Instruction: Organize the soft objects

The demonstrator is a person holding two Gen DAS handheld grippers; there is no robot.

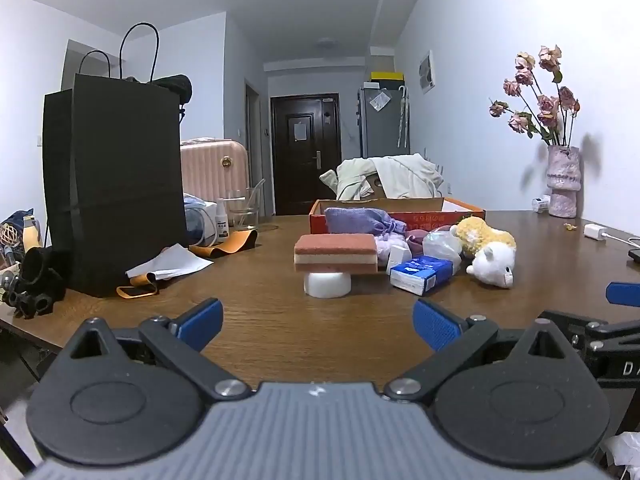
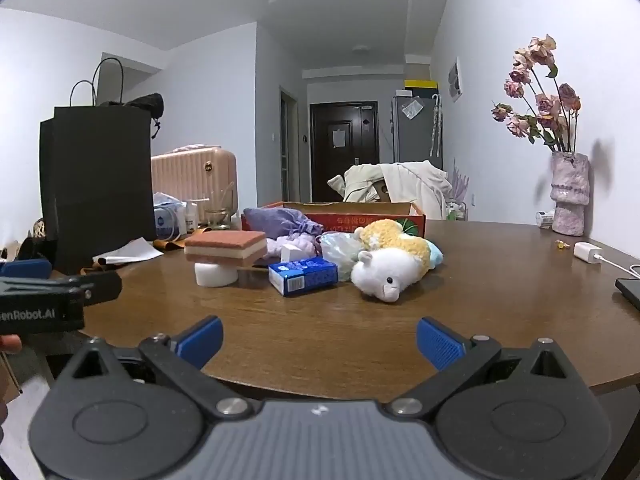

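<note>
Right gripper [image 2: 319, 340] being held wide open, empty; plush sheep [image 2: 394, 266] lying ahead, slightly right, long axis crosswise, nearer than to left gripper [image 1: 318, 322], likewise spread empty.

A lived-in apartment: a wooden dining table [image 1: 280, 332] faces a hallway with a dark entry door [image 1: 305, 152], pink suitcase [image 1: 212, 168], refrigerator [image 1: 382, 120] and vase of dried roses [image 1: 563, 184].

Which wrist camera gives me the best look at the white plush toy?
The right wrist view: the white plush toy lies near centre, large, face visible. The left wrist view shows it smaller, off to the right.
</note>
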